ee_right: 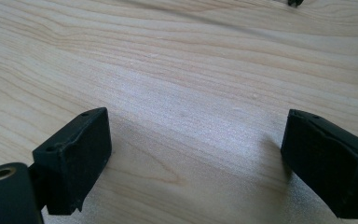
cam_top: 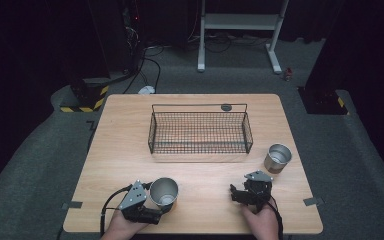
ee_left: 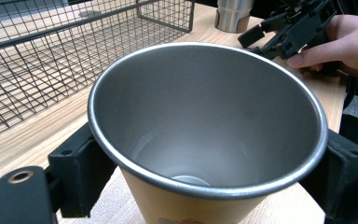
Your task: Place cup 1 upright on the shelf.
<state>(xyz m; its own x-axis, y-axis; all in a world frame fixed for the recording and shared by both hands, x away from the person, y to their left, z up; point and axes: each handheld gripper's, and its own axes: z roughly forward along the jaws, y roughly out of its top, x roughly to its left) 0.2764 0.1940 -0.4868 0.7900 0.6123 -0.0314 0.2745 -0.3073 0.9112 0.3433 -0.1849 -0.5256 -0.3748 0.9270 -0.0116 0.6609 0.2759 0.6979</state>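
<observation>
Left gripper view: left tool (ee_left: 205, 172) clamps steel cup (ee_left: 209, 121) (upright); right tool (ee_right: 196, 163) agape, empty.

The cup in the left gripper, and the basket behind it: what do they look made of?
The cup looks like brushed metal, probably stainless steel: dull grey sheen inside, rolled bright rim. Its outer wall looks tan, perhaps a coating or sleeve; I can't tell. The basket appears to be thin dark wire mesh, likely coated steel, with the table visible through its grid.

Cup (ee_left: 205, 116): your steel cup; upright, open mouth up, empty
Place: near table edge, your left side
</observation>
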